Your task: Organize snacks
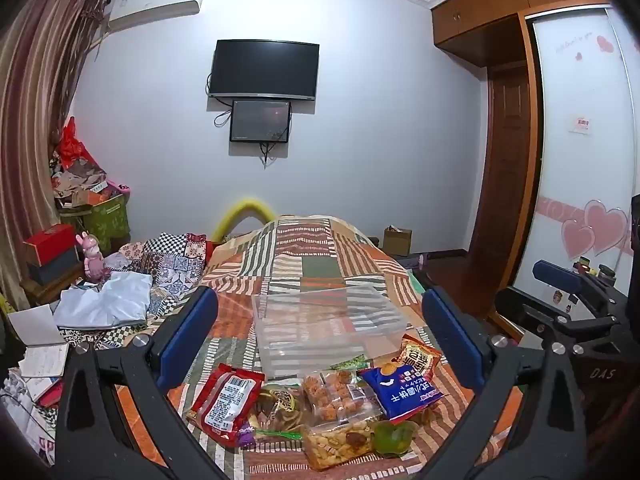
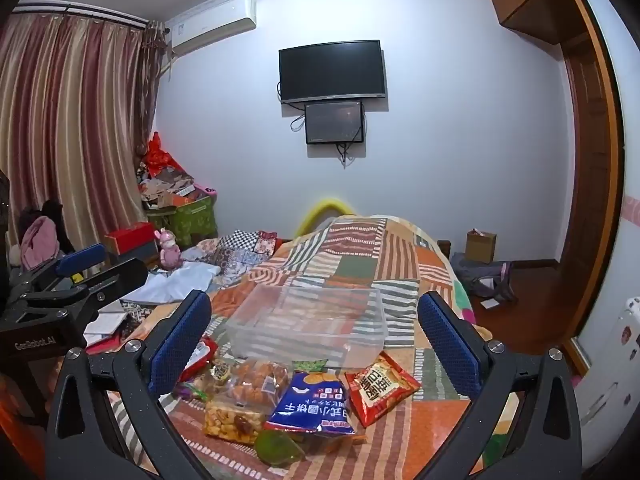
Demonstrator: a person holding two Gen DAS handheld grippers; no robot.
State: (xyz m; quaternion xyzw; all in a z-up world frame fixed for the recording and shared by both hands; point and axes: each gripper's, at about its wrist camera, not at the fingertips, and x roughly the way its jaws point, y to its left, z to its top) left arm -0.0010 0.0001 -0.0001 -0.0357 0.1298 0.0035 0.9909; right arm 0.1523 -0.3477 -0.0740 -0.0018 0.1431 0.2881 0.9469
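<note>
A clear plastic bin [image 1: 328, 324] [image 2: 312, 322] sits empty on the patchwork bedspread. In front of it lies a pile of snacks: a red packet [image 1: 228, 402], a blue biscuit bag [image 1: 404, 390] [image 2: 314, 404], a red-orange bag [image 1: 420, 354] [image 2: 380, 390], a clear pack of orange puffs [image 1: 338, 398] [image 2: 256, 380], a nut brittle pack [image 1: 340, 446] [image 2: 232, 420] and a green jelly cup [image 1: 394, 438] [image 2: 278, 448]. My left gripper [image 1: 320, 336] is open and empty, above the pile. My right gripper [image 2: 314, 336] is open and empty, also above it.
The bedspread [image 1: 312, 256] covers the bed. Folded cloths and papers [image 1: 104, 304] lie to the left. A pink rabbit toy [image 1: 94, 256] and boxes [image 1: 52, 244] stand by the curtain. The right gripper's body [image 1: 576, 320] shows at right; the wardrobe [image 1: 580, 160] stands beyond it.
</note>
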